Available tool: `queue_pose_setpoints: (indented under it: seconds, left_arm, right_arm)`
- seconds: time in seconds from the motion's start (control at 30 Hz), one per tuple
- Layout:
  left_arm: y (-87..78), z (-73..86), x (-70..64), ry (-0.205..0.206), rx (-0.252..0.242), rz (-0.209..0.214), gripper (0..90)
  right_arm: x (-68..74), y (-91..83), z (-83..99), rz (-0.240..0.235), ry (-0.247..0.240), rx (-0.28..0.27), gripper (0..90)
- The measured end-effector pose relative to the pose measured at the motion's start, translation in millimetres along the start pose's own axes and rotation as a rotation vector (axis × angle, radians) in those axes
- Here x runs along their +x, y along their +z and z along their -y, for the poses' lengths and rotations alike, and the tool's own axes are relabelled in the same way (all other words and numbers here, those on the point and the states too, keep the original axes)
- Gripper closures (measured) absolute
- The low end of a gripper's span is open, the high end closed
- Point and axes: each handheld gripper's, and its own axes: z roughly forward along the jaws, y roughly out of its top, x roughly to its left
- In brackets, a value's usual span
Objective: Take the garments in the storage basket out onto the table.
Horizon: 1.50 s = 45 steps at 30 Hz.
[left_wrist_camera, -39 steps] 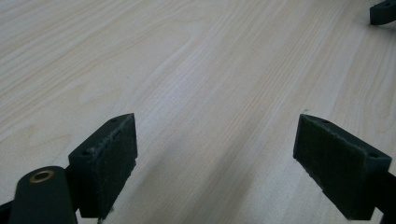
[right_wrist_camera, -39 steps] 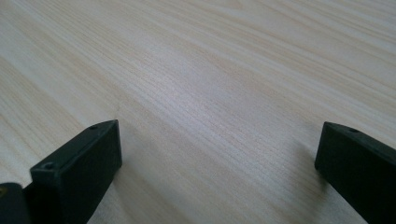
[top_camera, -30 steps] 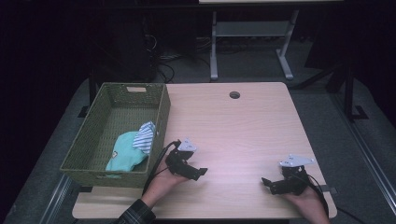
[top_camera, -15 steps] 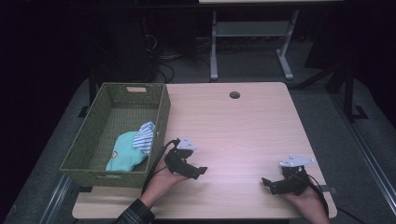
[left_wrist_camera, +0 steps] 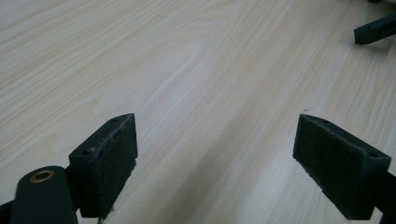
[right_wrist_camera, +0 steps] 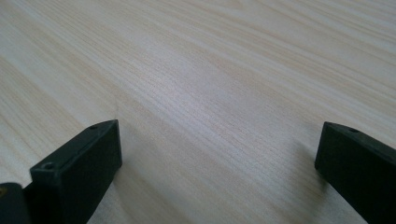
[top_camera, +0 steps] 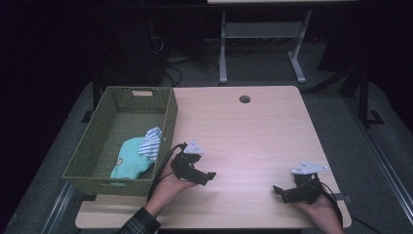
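Well, both left tongs and right tongs gape empty on the tabletop; nearest clothes in basket look soft, light; we'd pinch a bunched fold.

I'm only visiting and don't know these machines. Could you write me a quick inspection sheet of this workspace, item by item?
Surface: pale wood table, with a round hole near its far edge.
Job's things: green woven basket on the table's left side; inside it lie a turquoise garment and a blue-and-white striped cloth.
Clutter: nothing seen.
Grippers: left gripper low over the table beside the basket, jaws apart, nothing between them; right gripper near the front right corner, jaws apart, nothing between them.
Cables: a black cable trails from the left gripper; another from the right.
Surroundings: dark room, grey floor, a metal table frame behind.
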Motion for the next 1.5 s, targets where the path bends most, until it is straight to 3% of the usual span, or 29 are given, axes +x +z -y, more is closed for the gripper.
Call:
queue_pose_setpoints:
  seconds: [0.53,1.5]
  left_arm:
    - [-6.3,-6.6,2.3,-0.021,-0.003,0.021,13.1]
    - [-24.7,-27.5,1.8,0.003,-0.013,0.039,13.2]
  right_arm:
    - [0.0,0.1,0.0,0.0,-0.001,0.0,0.1]
    - [0.1,0.0,0.0,0.001,0.0,0.0,0.1]
